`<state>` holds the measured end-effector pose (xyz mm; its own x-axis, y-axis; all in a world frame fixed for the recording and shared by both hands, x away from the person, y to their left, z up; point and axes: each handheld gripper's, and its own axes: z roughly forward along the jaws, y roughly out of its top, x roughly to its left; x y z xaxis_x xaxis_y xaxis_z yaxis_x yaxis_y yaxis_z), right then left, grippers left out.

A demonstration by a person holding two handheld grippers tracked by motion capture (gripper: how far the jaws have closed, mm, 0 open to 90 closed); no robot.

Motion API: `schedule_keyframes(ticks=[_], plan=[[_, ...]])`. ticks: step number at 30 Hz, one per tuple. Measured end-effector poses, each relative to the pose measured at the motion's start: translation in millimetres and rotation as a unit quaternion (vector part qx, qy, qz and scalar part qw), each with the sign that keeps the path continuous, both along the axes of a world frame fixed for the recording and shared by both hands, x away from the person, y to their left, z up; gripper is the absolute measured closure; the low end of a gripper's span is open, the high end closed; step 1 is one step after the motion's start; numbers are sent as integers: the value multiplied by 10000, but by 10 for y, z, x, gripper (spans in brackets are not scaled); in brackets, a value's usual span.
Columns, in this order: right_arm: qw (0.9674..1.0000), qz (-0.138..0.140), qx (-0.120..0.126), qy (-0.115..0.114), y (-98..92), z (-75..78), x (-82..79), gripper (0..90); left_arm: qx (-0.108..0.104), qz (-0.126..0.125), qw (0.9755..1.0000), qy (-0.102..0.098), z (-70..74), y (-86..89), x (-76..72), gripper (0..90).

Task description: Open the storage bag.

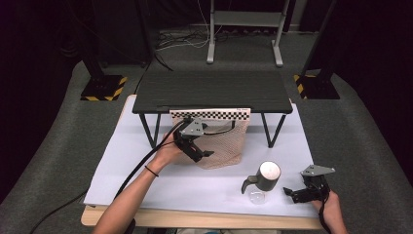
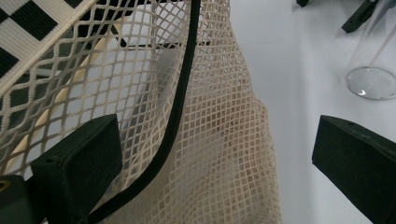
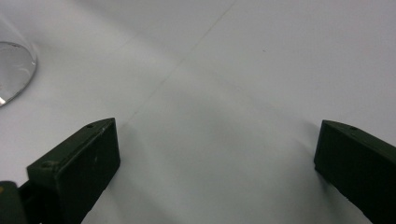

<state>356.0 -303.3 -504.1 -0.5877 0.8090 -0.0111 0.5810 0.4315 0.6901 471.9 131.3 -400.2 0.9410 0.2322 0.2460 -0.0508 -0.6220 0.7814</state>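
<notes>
A beige mesh bag (image 1: 221,144) hangs from the front edge of a low black stand (image 1: 212,90), under a black-and-white checkered strip (image 1: 209,114). My left gripper (image 1: 202,153) is open at the bag's left side. In the left gripper view, the netting (image 2: 224,140) and a black cord (image 2: 180,93) lie between the wide-apart jaws of the left gripper (image 2: 215,149). A clear bottle (image 1: 263,181) with a dark grey handled lid stands upright on the white sheet. My right gripper (image 1: 291,195) is open just right of the bottle and holds nothing. The right gripper (image 3: 215,154) faces bare sheet.
The white sheet (image 1: 146,180) covers the wooden tabletop. The stand's thin black legs (image 1: 148,131) flank the bag. The bottle's clear base (image 2: 371,83) appears at the upper right of the left gripper view, and the same base (image 3: 11,70) sits at the left edge of the right gripper view.
</notes>
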Motion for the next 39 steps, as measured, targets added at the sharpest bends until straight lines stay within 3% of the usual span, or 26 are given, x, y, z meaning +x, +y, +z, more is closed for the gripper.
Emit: schedule_keyframes(ticks=[1,3,11,12,19,25,32,39], plan=[[10000,1,-2,-4,0,0,0,0,124,4,9999,-40,-18,-8,-3,17],[10000,1,-4,-5,0,0,-1,0,155,9,9999,-26,-26,-12,-6,17],[10000,1,-7,-14,1,-1,-3,0,328,-43,9989,323,-120,-49,49,6],[10000,-2,-4,-9,1,0,-2,0,341,-96,9983,462,-140,-43,58,4],[10000,2,-7,-14,1,-1,-3,0,464,-256,9955,787,-141,-35,-3,0],[10000,0,-6,-19,1,-1,-4,0,466,-462,9893,1303,-57,-15,-94,0],[10000,-1,-6,-19,2,-1,-4,0,502,-603,9825,1687,62,0,-250,0],[10000,1,-7,-17,2,-1,-4,0,302,-764,9738,2121,146,56,-256,0]])
